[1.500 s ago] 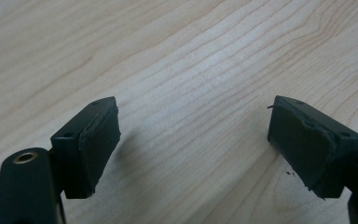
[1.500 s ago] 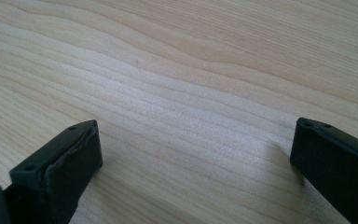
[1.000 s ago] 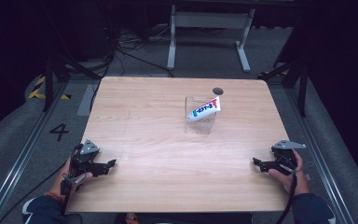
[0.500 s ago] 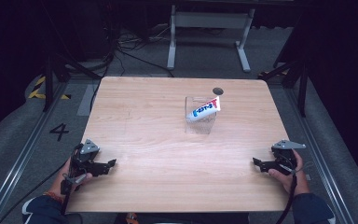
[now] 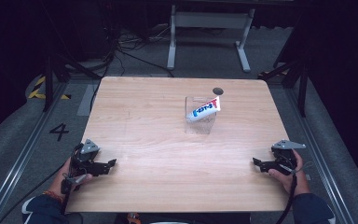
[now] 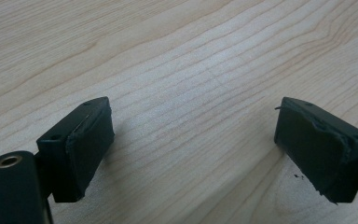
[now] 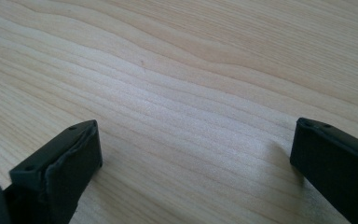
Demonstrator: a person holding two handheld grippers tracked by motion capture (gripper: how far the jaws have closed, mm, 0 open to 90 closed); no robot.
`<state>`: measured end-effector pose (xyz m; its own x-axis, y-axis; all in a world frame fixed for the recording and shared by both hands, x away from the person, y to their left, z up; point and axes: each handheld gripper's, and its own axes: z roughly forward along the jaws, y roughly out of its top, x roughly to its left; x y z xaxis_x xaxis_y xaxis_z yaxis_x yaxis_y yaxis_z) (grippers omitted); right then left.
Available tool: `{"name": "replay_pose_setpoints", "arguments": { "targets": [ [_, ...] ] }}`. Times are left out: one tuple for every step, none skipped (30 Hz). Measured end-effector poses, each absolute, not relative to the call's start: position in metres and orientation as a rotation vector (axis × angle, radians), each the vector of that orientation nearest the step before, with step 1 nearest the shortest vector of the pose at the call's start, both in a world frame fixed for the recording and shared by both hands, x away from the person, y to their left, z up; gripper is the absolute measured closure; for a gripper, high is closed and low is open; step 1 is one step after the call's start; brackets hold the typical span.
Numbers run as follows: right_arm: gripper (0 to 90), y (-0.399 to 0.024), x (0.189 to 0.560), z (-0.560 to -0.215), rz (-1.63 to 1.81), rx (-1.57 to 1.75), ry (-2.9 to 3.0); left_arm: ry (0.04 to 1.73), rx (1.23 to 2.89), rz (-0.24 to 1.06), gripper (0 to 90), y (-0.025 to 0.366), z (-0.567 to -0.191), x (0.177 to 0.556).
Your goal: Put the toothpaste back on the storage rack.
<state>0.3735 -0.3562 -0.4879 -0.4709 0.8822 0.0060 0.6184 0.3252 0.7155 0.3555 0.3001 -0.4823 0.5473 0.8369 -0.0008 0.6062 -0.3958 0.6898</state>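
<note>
I have the worktop [image 5: 168, 140] bare across its near half, probably so both arms start with room to move. The clear container [image 5: 200, 116] stands right of centre toward the far edge, a toothpaste tube [image 5: 204, 109] propped aslant in it. My left hand-held gripper [image 5: 109, 163] and right hand-held gripper [image 5: 256, 162] rest at the near corners. The gripper views confirm wide-spread jaws over bare wood, holding nothing; the high view alone places the tube.

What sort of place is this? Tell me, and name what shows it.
Probably a lab or recording workspace: a light wooden table on a grey floor with metal rails, loose black cables behind it, and a painted floor number 4.
</note>
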Motion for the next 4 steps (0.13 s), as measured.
{"name": "replay_pose_setpoints", "arguments": {
  "targets": [
    [2.0,-0.3562,0.3735,-0.4878,0.935,1.330,2.211,1.157,2.139,0.462,12.3,0.3001,-0.4823,0.3555],
    [2.0,-0.3562,0.3735,-0.4879,0.936,1.329,2.211,1.156,2.141,0.463,12.3,0.3002,-0.4822,0.3556],
    [2.0,-0.3562,0.3735,-0.4878,0.936,1.330,2.211,1.157,2.141,0.463,12.3,0.3002,-0.4822,0.3556],
    [2.0,-0.3562,0.3735,-0.4879,0.936,1.329,2.211,1.156,2.141,0.462,12.3,0.3002,-0.4822,0.3556]
  ]
}}
